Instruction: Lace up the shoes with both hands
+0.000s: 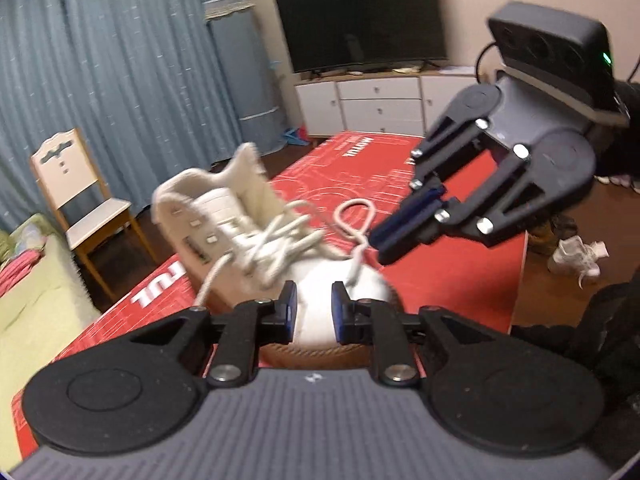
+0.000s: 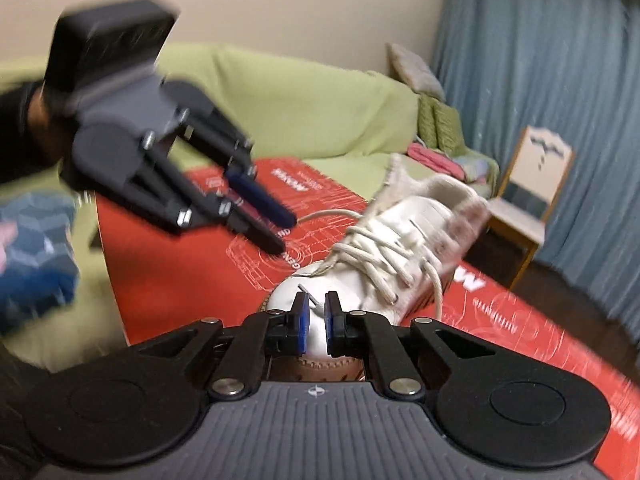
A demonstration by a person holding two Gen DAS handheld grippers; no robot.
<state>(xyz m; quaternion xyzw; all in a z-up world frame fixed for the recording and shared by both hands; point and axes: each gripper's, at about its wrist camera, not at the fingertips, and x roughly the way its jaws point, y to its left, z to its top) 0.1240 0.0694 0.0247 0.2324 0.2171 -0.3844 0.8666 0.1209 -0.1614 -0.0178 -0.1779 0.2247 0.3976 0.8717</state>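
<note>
Both tongs alike: left tongs (image 1: pixel 312 312) and right tongs (image 2: pixel 316 320) have black linkage arms, silver screws, blue pads, ribbed grey body with round black side discs. Grey camera box behind the right tongs, green light lit. Dark sleeves.

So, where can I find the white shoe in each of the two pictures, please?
Left wrist view: the white shoe lies left of centre, its toe just beyond the left gripper, heel pointing away toward the curtain.
Right wrist view: the shoe lies right of centre, its toe just beyond the right gripper, heel toward the upper right.
Shared landmark: the wooden chair with the white back, beyond the heel in both.
</note>
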